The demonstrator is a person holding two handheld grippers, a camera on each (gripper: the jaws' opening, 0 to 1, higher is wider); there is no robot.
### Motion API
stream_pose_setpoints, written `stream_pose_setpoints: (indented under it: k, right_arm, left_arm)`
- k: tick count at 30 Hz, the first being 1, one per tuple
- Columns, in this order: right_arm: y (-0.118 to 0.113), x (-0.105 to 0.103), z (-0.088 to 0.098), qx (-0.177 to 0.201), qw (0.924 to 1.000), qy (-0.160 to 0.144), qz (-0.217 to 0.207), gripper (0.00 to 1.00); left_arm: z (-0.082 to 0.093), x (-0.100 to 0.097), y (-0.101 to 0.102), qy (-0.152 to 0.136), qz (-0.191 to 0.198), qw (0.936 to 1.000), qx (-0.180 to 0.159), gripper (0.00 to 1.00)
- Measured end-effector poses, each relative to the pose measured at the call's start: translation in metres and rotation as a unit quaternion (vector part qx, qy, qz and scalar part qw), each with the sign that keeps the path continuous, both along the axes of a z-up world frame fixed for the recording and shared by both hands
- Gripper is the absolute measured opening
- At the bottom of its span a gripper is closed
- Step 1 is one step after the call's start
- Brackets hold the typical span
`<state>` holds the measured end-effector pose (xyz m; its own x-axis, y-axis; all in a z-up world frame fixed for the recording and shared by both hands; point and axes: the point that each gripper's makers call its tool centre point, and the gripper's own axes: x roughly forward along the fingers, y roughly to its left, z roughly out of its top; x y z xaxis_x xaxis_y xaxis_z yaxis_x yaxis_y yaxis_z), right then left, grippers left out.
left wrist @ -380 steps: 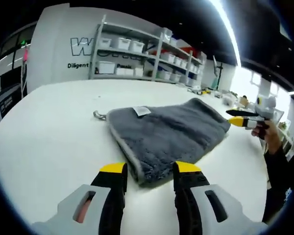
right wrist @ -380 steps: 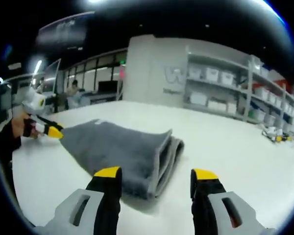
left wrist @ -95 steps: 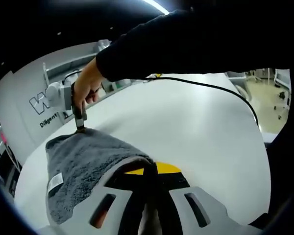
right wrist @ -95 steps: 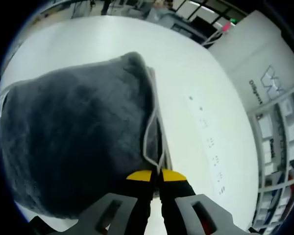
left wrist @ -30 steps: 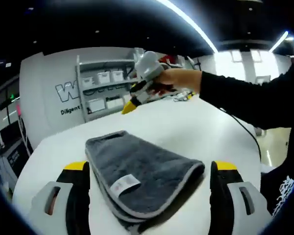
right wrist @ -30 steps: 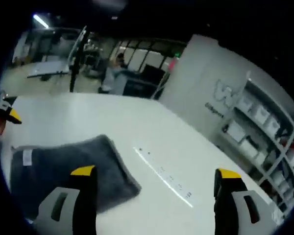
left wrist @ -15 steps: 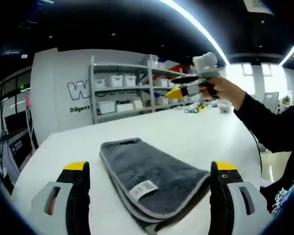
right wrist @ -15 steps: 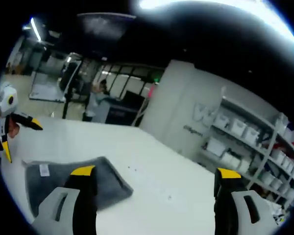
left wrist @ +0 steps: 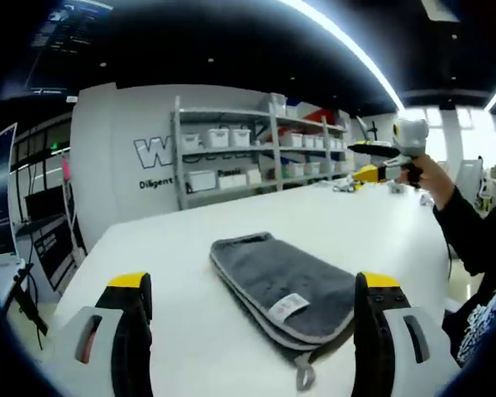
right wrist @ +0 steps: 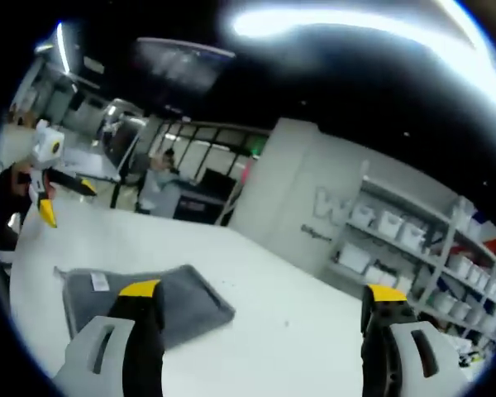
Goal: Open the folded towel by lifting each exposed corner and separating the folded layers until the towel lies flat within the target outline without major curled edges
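Grey towel [left wrist: 283, 282] folded in layers, flat on white table, label on top.

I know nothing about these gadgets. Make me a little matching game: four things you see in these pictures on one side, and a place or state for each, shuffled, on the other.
Things:
1. towel
2. label
3. left claw
4. bins

Places or states:
A. on the shelves by the wall
B. folded, lying on the table
C. white, on top of the towel
D. wide open, holding nothing

Pairs: 1-B, 2-C, 3-D, 4-A
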<state>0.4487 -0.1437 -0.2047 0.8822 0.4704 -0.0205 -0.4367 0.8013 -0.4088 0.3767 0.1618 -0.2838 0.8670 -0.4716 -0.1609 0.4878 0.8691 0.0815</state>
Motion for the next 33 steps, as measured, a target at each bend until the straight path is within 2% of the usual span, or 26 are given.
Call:
stream_pose_setpoints:
  k: [2, 4, 9, 14, 20, 29, 32, 33]
  right_arm:
    - [-0.003, -0.011, -0.007, 0.003, 1.0, -0.001, -0.004, 1.0]
    - [-0.005, -0.021, -0.016, 0.009, 0.9999, 0.011, -0.006, 1.0]
    - [-0.018, -0.044, -0.022, 0.032, 0.9993, 0.007, -0.017, 1.0]
    - [-0.033, -0.064, -0.024, 0.034, 0.9989, 0.004, -0.031, 1.0]
    - [-0.052, -0.076, -0.024, 0.053, 0.9975, 0.001, -0.047, 1.0]
    - [-0.047, -0.081, -0.039, 0.048, 0.9979, 0.012, -0.043, 1.0]
    - [-0.05, -0.078, -0.039, 0.051, 0.9976, 0.013, -0.046, 1.0]
    - [-0.05, -0.078, -0.04, 0.051, 0.9975, 0.013, -0.047, 1.0]
  left_arm:
    - [0.001, -0.002, 0.006, -0.001, 0.004, 1.0, 0.0, 1.0]
    - [0.001, -0.004, 0.009, -0.001, 0.002, 1.0, 0.002, 0.99]
    - [0.001, -0.006, 0.016, 0.003, 0.0, 1.0, 0.006, 0.99]
    - [0.004, -0.007, 0.019, 0.0, 0.004, 1.0, 0.009, 0.99]
    - [0.005, -0.016, 0.015, -0.001, -0.004, 1.0, 0.007, 0.98]
    - [-0.001, -0.016, 0.01, 0.013, -0.007, 0.9999, 0.005, 0.98]
    - [0.001, -0.013, 0.01, 0.0, -0.003, 1.0, -0.008, 0.95]
    - [-0.004, -0.011, 0.009, 0.01, -0.001, 0.9997, -0.021, 0.93]
